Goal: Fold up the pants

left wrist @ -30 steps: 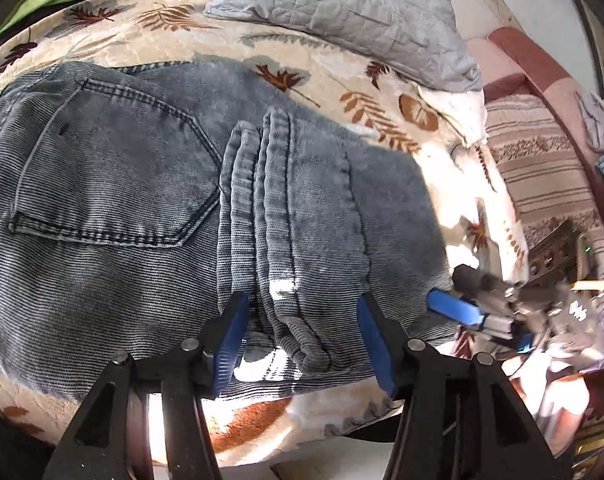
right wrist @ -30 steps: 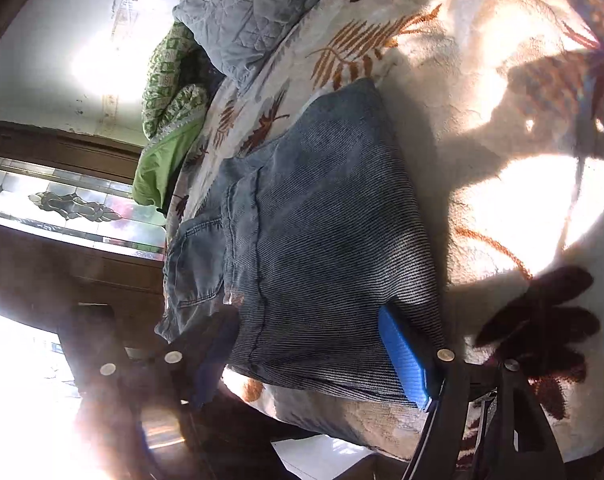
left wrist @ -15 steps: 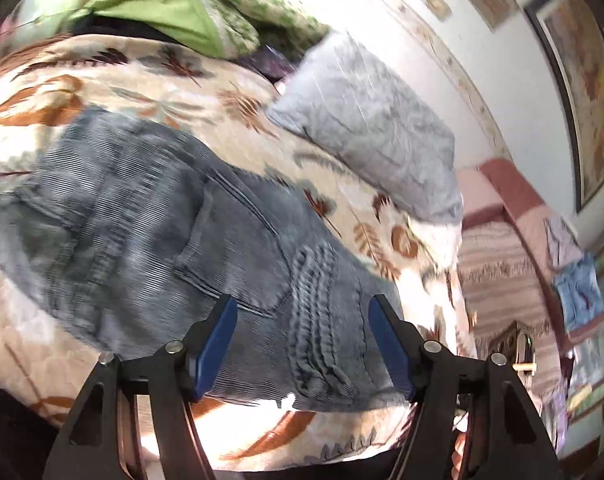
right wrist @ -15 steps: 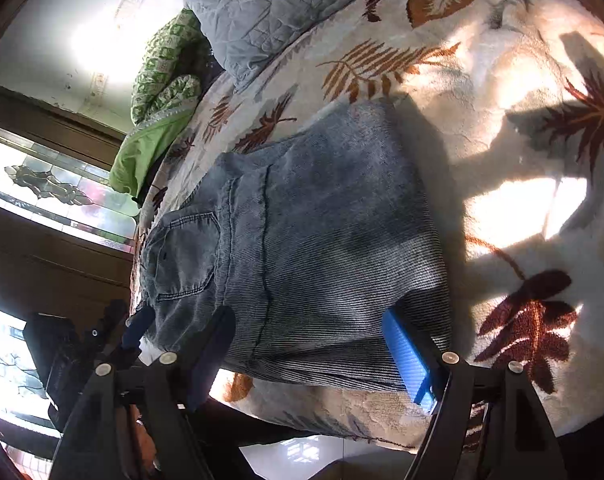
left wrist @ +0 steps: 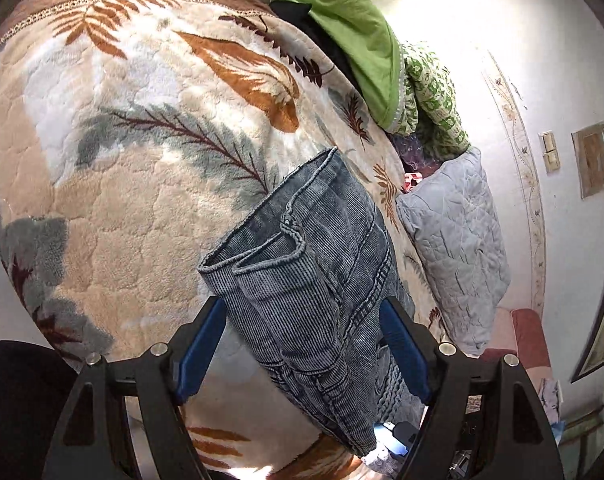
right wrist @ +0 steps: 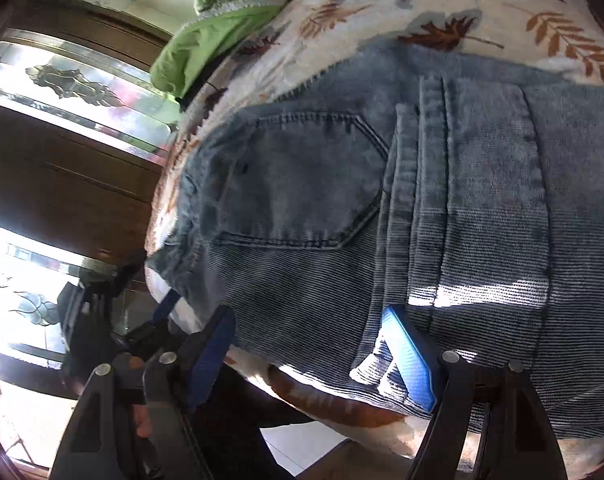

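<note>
On the bed (left wrist: 114, 208), the folded pants (right wrist: 442, 208) lie near its edge; my left claw (left wrist: 302, 354) and right claw (right wrist: 314, 354) gape wide, gripping nothing, prob. ready for another fold.

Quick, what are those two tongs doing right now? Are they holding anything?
Left tongs: open, holding nothing; the folded jeans lie between the fingers.
Right tongs: open, holding nothing, at the jeans' near edge.
</note>
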The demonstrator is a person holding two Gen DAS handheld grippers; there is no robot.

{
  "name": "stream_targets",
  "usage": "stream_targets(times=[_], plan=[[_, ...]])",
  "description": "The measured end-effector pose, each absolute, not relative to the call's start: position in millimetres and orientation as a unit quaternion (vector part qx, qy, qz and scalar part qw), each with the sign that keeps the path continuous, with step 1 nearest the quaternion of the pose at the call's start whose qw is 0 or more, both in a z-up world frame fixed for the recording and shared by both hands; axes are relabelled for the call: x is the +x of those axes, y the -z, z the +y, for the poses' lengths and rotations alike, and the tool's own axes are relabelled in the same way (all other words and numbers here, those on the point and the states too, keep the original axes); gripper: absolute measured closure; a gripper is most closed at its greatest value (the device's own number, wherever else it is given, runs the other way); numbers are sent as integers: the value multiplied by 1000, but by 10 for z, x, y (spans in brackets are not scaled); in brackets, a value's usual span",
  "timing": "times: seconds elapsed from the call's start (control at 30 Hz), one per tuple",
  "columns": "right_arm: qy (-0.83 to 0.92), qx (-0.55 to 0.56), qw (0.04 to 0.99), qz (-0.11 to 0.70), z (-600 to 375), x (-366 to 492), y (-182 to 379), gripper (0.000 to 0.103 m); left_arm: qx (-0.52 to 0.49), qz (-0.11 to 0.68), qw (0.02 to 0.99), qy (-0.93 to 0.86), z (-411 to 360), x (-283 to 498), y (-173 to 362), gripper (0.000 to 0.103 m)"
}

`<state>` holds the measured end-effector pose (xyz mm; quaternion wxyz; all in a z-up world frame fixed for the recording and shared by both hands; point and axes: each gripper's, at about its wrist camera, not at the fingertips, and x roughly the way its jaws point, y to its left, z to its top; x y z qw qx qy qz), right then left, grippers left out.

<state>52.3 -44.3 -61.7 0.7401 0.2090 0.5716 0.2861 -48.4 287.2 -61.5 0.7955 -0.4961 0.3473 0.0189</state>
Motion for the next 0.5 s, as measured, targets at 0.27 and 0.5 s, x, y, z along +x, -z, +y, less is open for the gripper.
stream_targets(times=[0.27, 0.5], plan=[[-315, 198, 749, 549, -336, 391, 367, 24, -517, 358, 778, -13, 2810, -477, 678, 24], [-303, 195, 740, 568, -218, 383, 460, 24, -479, 364, 799, -15, 2714, -351, 598, 38]])
